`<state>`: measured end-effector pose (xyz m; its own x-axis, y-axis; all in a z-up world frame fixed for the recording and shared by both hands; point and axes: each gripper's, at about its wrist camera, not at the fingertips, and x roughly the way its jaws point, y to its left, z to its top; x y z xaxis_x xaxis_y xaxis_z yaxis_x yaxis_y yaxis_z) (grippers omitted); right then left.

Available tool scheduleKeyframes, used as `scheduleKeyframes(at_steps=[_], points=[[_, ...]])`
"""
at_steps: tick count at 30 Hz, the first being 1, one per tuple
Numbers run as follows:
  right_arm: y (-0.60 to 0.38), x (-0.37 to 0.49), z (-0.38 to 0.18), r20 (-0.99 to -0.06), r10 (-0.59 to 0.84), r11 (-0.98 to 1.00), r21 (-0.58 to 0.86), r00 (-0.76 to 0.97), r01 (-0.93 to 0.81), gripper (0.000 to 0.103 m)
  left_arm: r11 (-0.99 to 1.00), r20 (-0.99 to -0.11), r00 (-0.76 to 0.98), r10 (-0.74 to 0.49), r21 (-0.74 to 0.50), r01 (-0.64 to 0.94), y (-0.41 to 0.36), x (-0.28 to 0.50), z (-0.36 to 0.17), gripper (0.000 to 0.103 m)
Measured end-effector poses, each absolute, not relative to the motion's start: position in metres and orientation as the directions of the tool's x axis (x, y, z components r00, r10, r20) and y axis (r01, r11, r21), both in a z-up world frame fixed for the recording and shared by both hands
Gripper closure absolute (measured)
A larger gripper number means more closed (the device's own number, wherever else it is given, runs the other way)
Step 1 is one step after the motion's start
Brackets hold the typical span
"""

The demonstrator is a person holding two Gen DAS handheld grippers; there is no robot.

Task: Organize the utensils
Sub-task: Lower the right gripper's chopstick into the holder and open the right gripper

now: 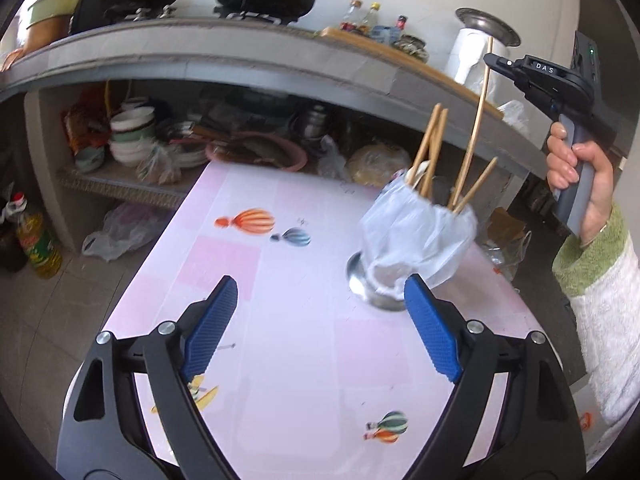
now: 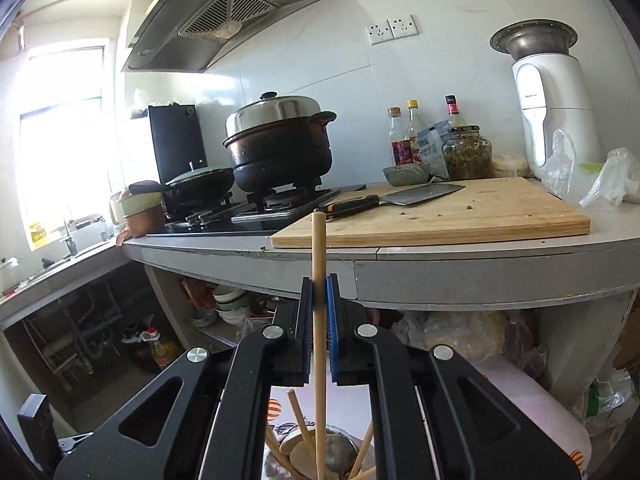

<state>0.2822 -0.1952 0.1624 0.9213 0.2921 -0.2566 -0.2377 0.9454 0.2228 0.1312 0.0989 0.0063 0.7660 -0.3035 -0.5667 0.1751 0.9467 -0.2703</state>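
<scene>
A metal utensil holder (image 1: 380, 288) wrapped in a white plastic bag (image 1: 416, 236) stands on the pink table (image 1: 288, 344), with several wooden chopsticks (image 1: 434, 140) sticking out. My right gripper (image 1: 494, 62) is shut on one long wooden chopstick (image 1: 480, 112), upright, its lower end inside the holder. In the right wrist view the chopstick (image 2: 319, 280) stands between the shut blue pads (image 2: 331, 320), with the holder's utensils (image 2: 304, 448) below. My left gripper (image 1: 320, 304) is open and empty, low over the table, just left of the holder.
A grey counter (image 1: 200, 48) runs behind the table, with pots (image 2: 280, 148) on a stove, a wooden cutting board (image 2: 460, 212) with a cleaver (image 2: 404, 196), bottles and a white appliance (image 2: 556, 112). Bowls and bags fill the shelf (image 1: 132, 140) under it. An oil bottle (image 1: 38, 240) stands on the floor.
</scene>
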Motion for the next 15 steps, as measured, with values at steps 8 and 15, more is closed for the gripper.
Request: scheduleKeyframes(at_steps=[8, 15], points=[[-0.177, 0.291, 0.115, -0.345, 0.301, 0.948, 0.206, 0.889, -0.241, 0.096, 0.951, -0.585, 0.761, -0.281, -0.278, 0.137, 0.113, 0.125, -0.012, 0.022], [-0.173, 0.28, 0.075, -0.457, 0.31, 0.949, 0.203, 0.834, -0.242, 0.095, 0.945, -0.581, 0.755, -0.305, -0.28, 0.167, 0.104, 0.124, -0.013, 0.021]])
